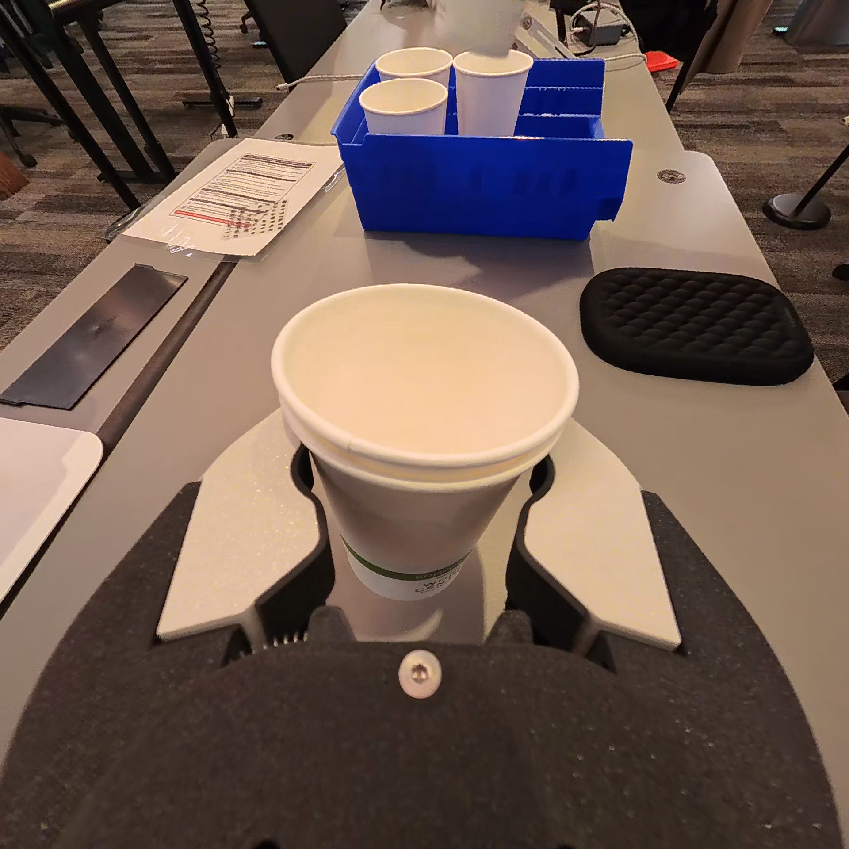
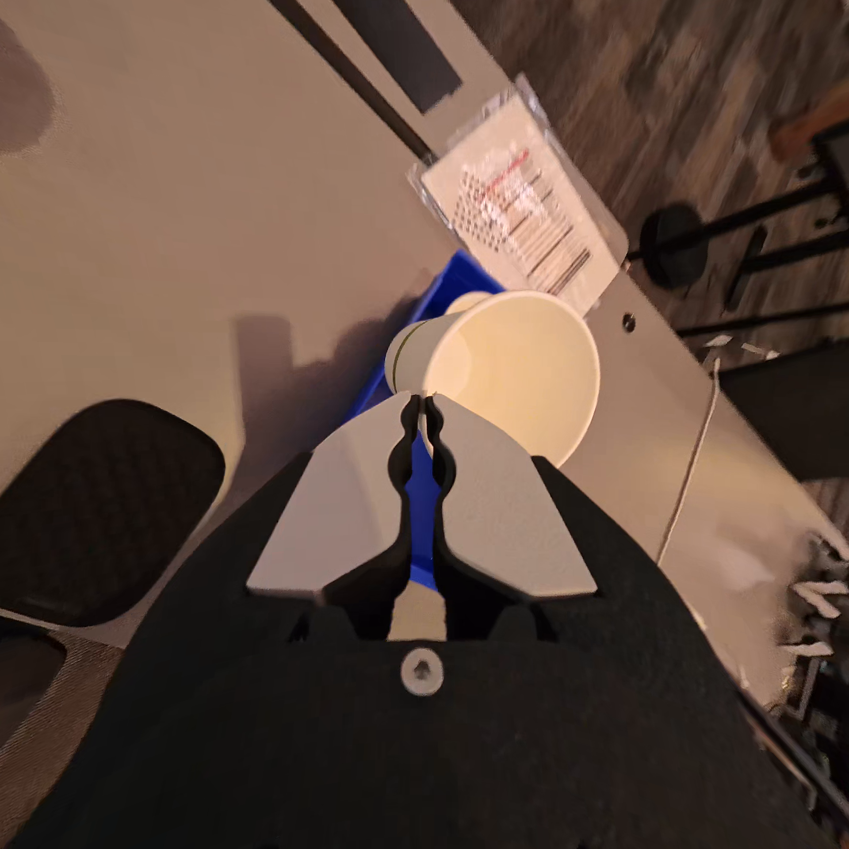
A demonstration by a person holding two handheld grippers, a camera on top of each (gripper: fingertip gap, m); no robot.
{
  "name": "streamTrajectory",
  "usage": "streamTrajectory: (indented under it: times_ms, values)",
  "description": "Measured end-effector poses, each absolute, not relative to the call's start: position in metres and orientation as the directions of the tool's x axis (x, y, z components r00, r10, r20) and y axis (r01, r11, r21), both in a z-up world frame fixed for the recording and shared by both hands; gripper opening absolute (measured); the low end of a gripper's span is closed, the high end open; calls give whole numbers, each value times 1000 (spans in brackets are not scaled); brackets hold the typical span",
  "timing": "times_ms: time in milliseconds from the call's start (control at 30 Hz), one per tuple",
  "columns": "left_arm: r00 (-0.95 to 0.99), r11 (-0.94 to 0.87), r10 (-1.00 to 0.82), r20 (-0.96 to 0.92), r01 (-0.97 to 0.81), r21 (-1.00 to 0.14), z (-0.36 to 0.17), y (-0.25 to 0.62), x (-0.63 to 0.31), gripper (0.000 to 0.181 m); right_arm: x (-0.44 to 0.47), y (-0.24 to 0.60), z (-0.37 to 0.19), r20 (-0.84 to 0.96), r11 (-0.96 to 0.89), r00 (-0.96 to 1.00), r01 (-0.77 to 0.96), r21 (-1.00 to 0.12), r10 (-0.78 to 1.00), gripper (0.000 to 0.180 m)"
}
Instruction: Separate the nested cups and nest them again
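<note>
**Grey desk, one cup pulled free**

Grey desk (image 1: 643,459) below: the nested cups (image 1: 422,413) stand upright, clamped inside the left gripper (image 1: 420,464). The right gripper (image 2: 421,402), nearly closed, pinches the rim of a separated cup (image 2: 505,367) hanging ahead over the blue bin (image 2: 459,275).

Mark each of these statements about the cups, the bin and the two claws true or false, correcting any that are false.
1. The left claw grips a nested stack of cups. True.
2. The right claw is wide open and empty. False: it pinches the rim of a single cup.
3. The blue bin holds three cups. True.
4. The black pad lies inside the bin. False: it lies on the table beside it.
</note>
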State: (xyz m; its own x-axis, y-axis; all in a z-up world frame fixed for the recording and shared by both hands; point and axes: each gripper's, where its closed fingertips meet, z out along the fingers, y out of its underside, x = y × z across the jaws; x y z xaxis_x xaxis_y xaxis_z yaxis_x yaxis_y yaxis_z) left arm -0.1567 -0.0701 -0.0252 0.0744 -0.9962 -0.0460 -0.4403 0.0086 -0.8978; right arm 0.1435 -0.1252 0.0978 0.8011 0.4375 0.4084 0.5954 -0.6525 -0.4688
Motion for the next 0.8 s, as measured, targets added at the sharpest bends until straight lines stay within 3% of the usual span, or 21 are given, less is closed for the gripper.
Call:
streamTrajectory:
  times_ms: [400, 800]
  values:
    - [79, 2, -996, -42, -443, -896, -27, -67, -158, 94, 195, -136, -23, 386, -800, 808, 552, -236, 445, 3]
    - [83, -3, -996, -37, -439, -898, -27, -65, -159, 94, 192, -120, -48, 349, -803, 824, 541, -252, 446, 2]
